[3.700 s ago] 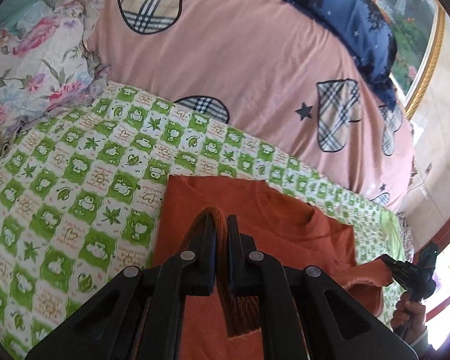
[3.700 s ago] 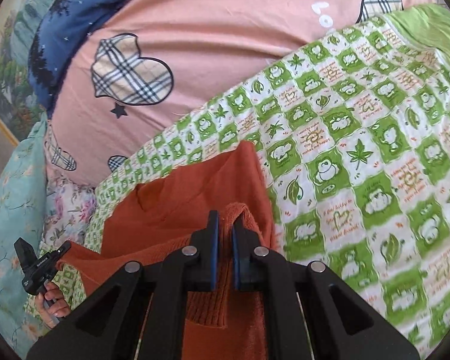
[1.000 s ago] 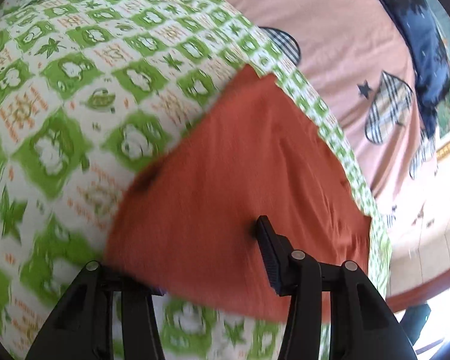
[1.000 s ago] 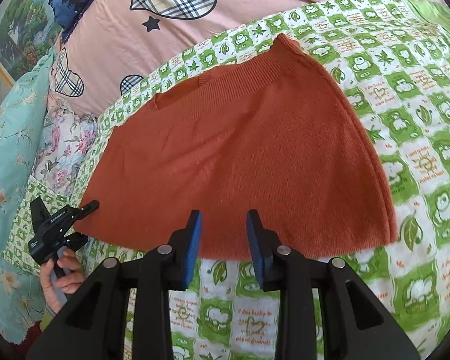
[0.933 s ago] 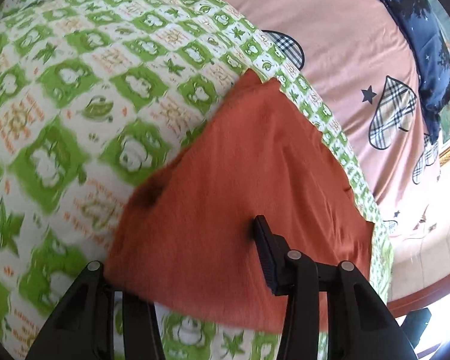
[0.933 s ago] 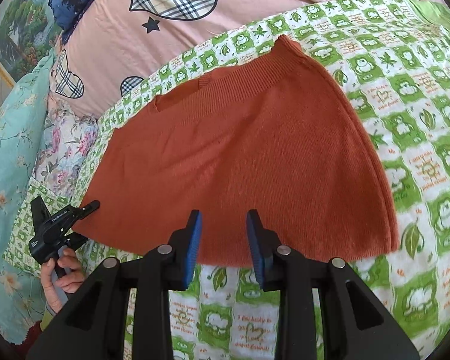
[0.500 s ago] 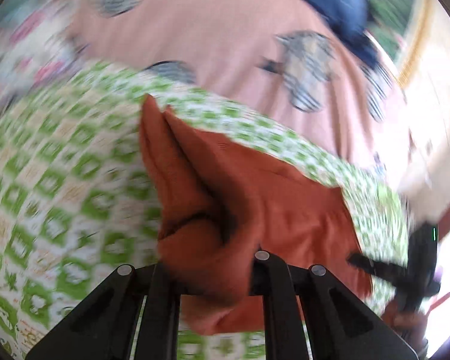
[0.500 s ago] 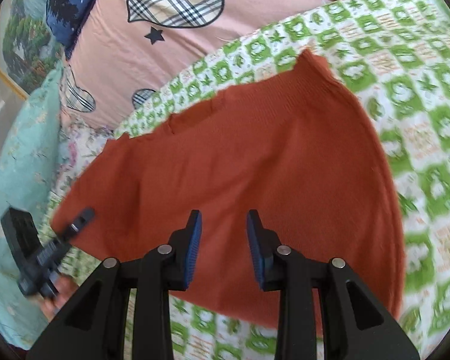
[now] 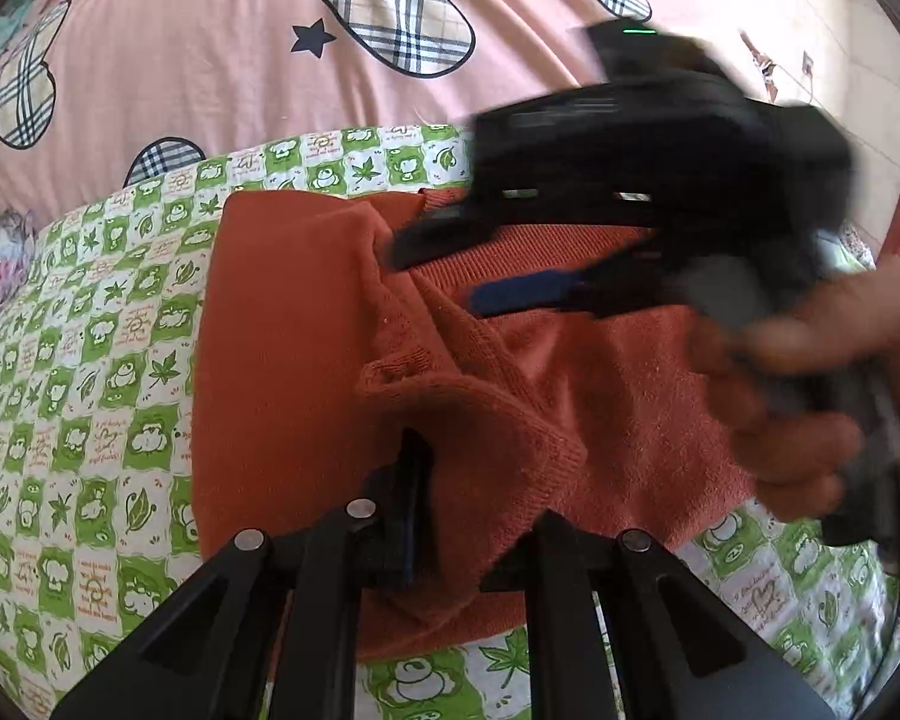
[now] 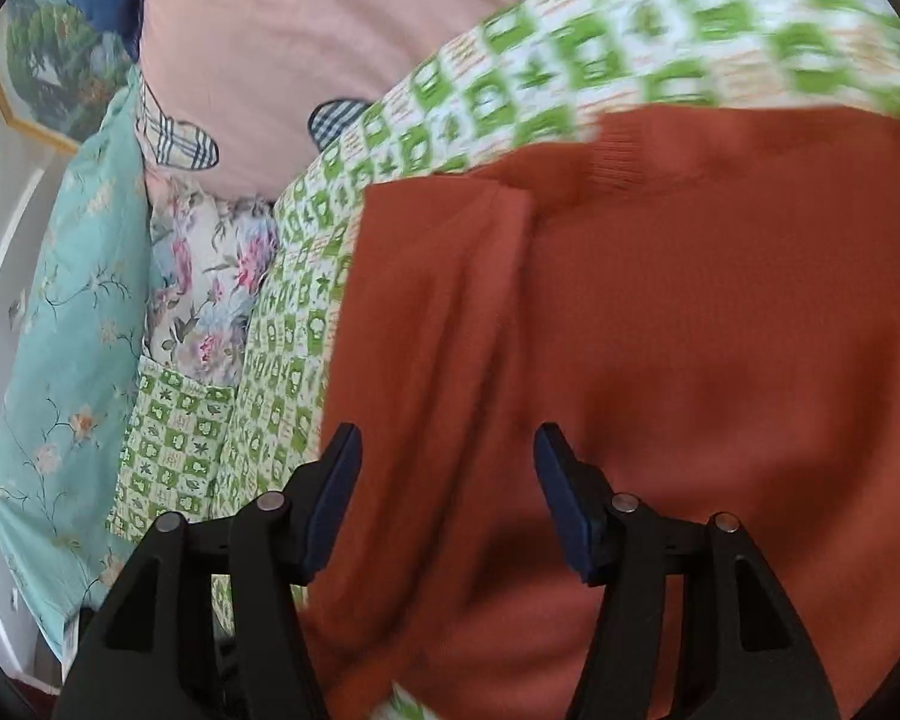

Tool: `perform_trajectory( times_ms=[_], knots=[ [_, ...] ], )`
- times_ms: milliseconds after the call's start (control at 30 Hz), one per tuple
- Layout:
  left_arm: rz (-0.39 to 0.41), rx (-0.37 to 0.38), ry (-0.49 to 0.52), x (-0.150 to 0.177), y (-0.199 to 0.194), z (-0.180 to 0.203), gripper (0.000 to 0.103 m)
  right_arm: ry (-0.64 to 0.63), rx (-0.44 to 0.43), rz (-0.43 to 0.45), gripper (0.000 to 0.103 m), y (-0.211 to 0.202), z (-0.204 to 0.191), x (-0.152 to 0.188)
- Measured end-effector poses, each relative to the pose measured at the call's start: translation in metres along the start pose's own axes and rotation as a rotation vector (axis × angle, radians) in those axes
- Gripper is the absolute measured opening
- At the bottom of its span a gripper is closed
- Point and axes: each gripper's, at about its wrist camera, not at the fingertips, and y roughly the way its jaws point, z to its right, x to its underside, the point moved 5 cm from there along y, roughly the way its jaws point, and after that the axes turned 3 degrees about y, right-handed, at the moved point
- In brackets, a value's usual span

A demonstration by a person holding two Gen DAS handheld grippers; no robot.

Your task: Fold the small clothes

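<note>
Left wrist view: left hand-held gripper (image 9: 474, 516) has its fingers pinching a bunched fold of the orange sweater (image 9: 306, 360); cloth drapes over the right finger and hides it, so only the left finger (image 9: 411, 498) shows clearly. From the pinch, the raised fold runs toward 12 o'clock, doubled over the flat part of the garment. At 2 o'clock the right hand-held gripper (image 9: 450, 267) hovers close above the ribbed edge, blurred, fingers spread, blue pad (image 9: 522, 294) visible, held by the right hand (image 9: 810, 372). The sweater lies on a green-and-white checked blanket (image 9: 90, 360) spread on the bed; a pink quilt with plaid hearts (image 9: 210, 60) lies beyond at 12 o'clock.

Right wrist view: right hand-held gripper (image 10: 447, 492) fingers wide apart, nothing between them, over the sweater (image 10: 720, 360). A fold ridge runs from 6 toward 12 o'clock. Checked blanket (image 10: 282, 330) at 9 o'clock, floral pillow (image 10: 204, 276) and teal fabric (image 10: 72, 300) further out.
</note>
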Motion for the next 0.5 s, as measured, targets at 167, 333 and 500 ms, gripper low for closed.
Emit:
perform_trajectory(
  times_ms=[167,333,500],
  knots=[
    [0.014,0.014,0.012,-0.003,-0.005,-0.002,0.01,-0.02,-0.004,0.003,0.016,0.006,-0.007,-0.012],
    [0.06,0.08,0.022,-0.022,-0.03,0.012,0.008,-0.086,-0.03,0.139,0.016,-0.074,-0.016,-0.014],
    [0.088,0.243,0.02,-0.052,-0.036,0.058,0.009,-0.123,0.1,0.203,0.016,-0.134,0.018,-0.012]
  ],
)
